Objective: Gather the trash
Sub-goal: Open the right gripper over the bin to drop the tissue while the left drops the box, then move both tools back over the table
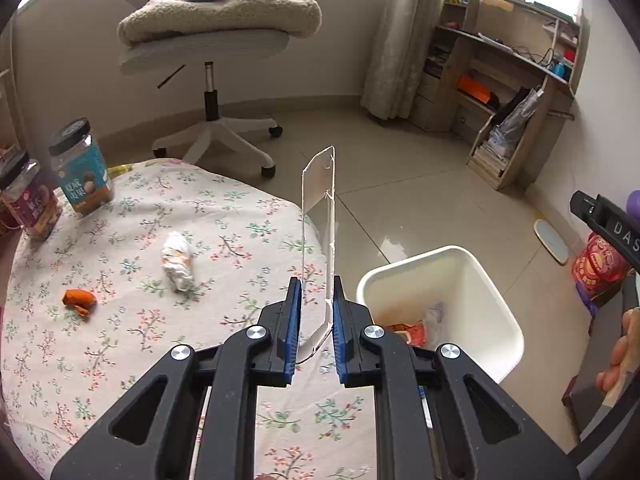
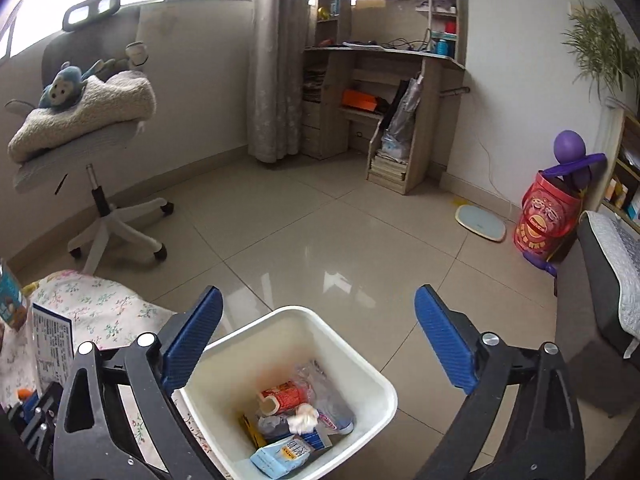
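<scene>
the left gripper [image 1: 316, 320] was closed on the lower end of a flat clear plastic package [image 1: 318, 216], which stood upright between the blue ribbed pads, above the edge of the floral tablecloth [image 1: 120, 360]. in the right wrist view the same package seemed to show at the left edge as a printed card face. the right gripper [image 2: 320, 344] had its jaws spread wide and held nothing; it hung directly above the white bin [image 2: 360, 364].

recommended procedure: carry the package sideways to the right until it sits fully over the bin mouth, lower the free end inside the rim, then open the jaws. the package was thin, stiff and smooth, so a release outside the rim would probably let it slide off onto the tiled floor.

remaining trash on the cloth: a crumpled white wrapper [image 1: 178, 260], soft and irregular, and a small orange scrap [image 1: 79, 300]. two plastic jars [image 1: 82, 168] stood near the far edge. the bin was smooth, square-sided with rounded corners, and already held cartons, tissue and film.
</scene>
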The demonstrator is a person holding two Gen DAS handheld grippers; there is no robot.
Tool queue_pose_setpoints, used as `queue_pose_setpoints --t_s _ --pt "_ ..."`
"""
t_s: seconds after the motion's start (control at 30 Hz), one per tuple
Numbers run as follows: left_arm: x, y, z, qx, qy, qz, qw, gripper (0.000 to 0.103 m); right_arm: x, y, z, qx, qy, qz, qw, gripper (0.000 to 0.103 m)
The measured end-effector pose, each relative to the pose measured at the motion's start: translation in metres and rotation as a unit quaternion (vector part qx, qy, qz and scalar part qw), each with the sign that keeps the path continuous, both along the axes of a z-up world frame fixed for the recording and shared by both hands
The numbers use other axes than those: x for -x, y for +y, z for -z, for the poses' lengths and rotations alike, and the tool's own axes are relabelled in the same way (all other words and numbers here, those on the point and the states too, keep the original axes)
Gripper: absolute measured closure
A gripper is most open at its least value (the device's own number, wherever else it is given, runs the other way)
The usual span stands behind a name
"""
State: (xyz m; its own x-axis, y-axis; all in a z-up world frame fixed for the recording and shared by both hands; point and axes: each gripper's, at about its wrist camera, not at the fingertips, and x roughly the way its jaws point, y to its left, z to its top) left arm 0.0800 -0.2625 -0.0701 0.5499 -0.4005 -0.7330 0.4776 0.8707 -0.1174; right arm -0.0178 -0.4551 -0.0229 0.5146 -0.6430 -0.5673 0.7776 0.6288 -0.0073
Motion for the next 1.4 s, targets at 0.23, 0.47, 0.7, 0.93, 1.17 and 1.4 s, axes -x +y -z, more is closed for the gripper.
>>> queue_pose_setpoints --t_s 0.23,0.47,0.7,0.93,1.17,1.4 --pt "0.012 -0.081 0.014 0.073 0.091 0.080 0.9900 0.085 0.039 -0.039 -0.006 -0.025 -0.051 0.077 0.995 0.007" --pt "0.012 -0.096 0.003 0.071 0.097 0.115 0.9861 0.058 0.041 -0.038 -0.005 -0.027 -0.059 0.083 0.994 0.007" --pt "-0.006 -0.045 -0.020 0.023 0.017 0.048 0.9984 0.053 0.014 0.003 -0.007 0.004 -0.029 0.025 0.999 0.007" --pt "-0.024 0.011 -0.032 0.000 -0.017 -0.014 0.9998 0.052 -0.017 0.057 -0.007 0.047 0.003 -0.035 0.998 0.007" --pt "-0.045 0.068 -0.026 -0.025 -0.015 -0.072 0.9970 0.046 -0.053 0.105 -0.003 0.050 0.024 -0.088 0.995 0.007" --pt "-0.080 0.141 0.007 -0.068 0.021 -0.170 0.9830 0.041 -0.093 0.160 0.008 0.039 0.045 -0.145 0.988 0.007"
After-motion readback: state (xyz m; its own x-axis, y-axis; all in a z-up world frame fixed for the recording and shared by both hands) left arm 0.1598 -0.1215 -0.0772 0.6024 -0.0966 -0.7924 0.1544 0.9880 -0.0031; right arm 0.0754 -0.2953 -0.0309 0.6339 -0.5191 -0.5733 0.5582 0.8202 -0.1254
